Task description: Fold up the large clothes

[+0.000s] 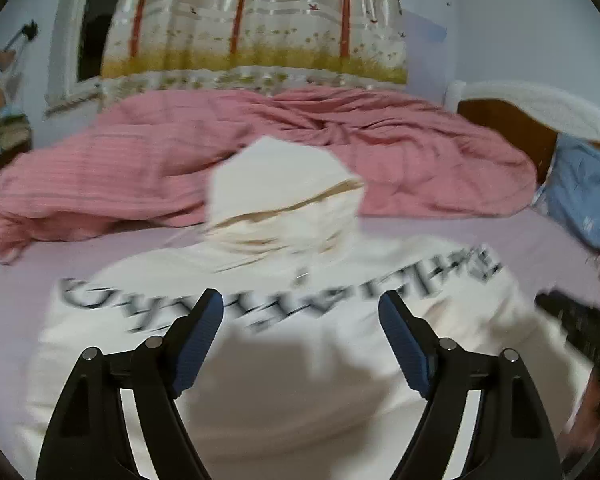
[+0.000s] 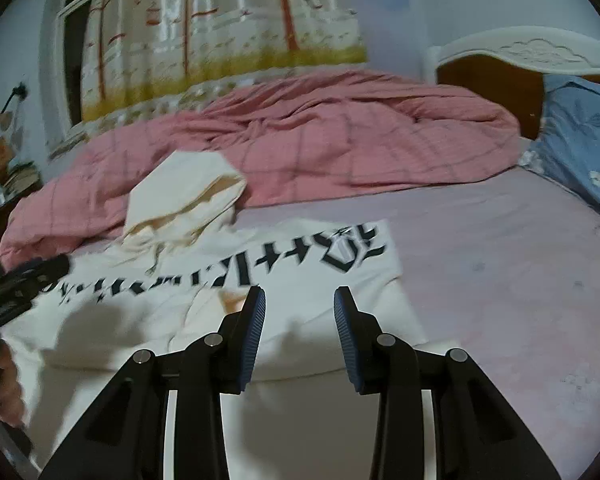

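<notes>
A cream hoodie [image 1: 300,360] with large black lettering lies on the lilac bed sheet, its hood [image 1: 280,188] pointing toward the far side. It also shows in the right wrist view [image 2: 228,320], with the hood [image 2: 180,196] resting against the pink quilt. My left gripper [image 1: 300,304] is open and empty above the hoodie's body, just below the lettering. My right gripper [image 2: 300,300] is open and empty above the hoodie's right part, where a side is folded in. The left gripper [image 2: 16,284] shows at the left edge of the right wrist view.
A rumpled pink quilt [image 1: 340,148] lies along the far side of the bed. A blue pillow [image 2: 580,148] leans at the white headboard [image 2: 520,48] on the right. Bare lilac sheet [image 2: 520,280] lies to the right of the hoodie. A patterned curtain [image 1: 260,20] hangs behind.
</notes>
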Tool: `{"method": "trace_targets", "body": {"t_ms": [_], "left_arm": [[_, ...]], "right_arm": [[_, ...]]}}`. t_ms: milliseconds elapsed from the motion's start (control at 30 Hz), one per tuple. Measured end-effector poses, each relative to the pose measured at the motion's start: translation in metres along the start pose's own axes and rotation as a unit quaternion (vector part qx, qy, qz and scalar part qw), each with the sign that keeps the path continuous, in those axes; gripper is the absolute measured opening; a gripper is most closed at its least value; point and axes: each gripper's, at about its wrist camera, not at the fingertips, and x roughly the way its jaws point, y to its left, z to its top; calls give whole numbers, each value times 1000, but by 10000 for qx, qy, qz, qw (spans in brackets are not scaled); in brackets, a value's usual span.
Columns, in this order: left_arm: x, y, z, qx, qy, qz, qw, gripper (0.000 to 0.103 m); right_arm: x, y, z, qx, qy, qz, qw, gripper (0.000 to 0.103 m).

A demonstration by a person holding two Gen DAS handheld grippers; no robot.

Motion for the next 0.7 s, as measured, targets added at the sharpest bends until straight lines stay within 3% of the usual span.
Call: {"method": "trace_targets", "body": {"t_ms": [133, 200, 233, 267, 333, 433, 600, 633, 667, 700], "left_arm": [[-21, 57, -26, 261, -114, 1149, 9930, 80], [-17, 85, -35, 332, -82, 1971, 9798, 80], [-11, 96, -39, 478, 22, 2459, 9681, 80], [-5, 107, -41, 522, 105, 2721, 9608, 80], [6, 135, -43, 172, 390, 2677, 9626, 80], [17, 174, -44, -633, 721, 2341, 9675, 80], [20, 211, -52, -1407, 925, 1986, 9655, 80], [21, 213, -58, -1522, 1006, 1975, 9632, 80], [23, 215, -60, -1633, 1092, 2018, 9595, 80], [25, 217, -63, -1695, 1136, 2020, 9579, 79]], "right_arm": [[13, 4, 0, 158, 396, 654, 9969, 38], [21, 7, 2, 260, 587, 948, 9934, 38], [28, 10, 5, 355, 679, 1010, 9919, 38], [36, 11, 9, 496, 750, 849, 9923, 38], [55, 17, 17, 678, 987, 689, 9904, 38], [92, 32, 27, 476, 1626, 885, 9816, 38], [151, 48, 11, 343, 2784, 1041, 9542, 39], [153, 50, 10, 307, 2785, 1033, 9544, 36], [152, 52, 13, 214, 2682, 954, 9584, 16], [150, 57, 18, 33, 2509, 840, 9644, 8]]}}
